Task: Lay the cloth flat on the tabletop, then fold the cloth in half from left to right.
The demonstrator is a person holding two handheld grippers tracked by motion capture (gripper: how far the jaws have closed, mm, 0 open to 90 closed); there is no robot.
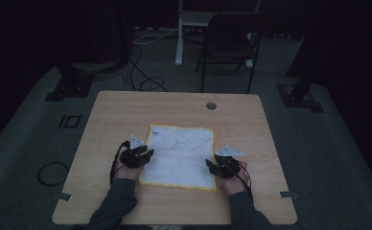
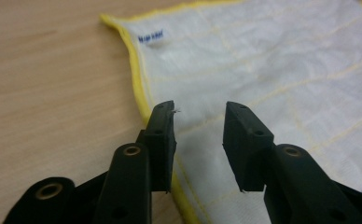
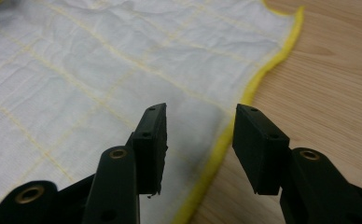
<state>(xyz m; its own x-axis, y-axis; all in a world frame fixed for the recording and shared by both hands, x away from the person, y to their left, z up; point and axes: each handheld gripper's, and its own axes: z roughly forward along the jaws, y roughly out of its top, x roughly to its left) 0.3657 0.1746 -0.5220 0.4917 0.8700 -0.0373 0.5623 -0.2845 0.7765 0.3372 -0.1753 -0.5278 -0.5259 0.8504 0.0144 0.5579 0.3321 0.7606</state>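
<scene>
wooden table carries the white, yellow-edged cloth lying flat at its middle; left gripper sits over the cloth's left edge, jaws apart and empty; right gripper straddles the right hem, spread wide, nothing pinched.

Both grippers, left gripper and right gripper, are black, each topped by a grey three-cornered plate and trailing a black cable. Brass-ringed holes mark the jaw arms. Dark grey-green sleeves cover the forearms.
</scene>
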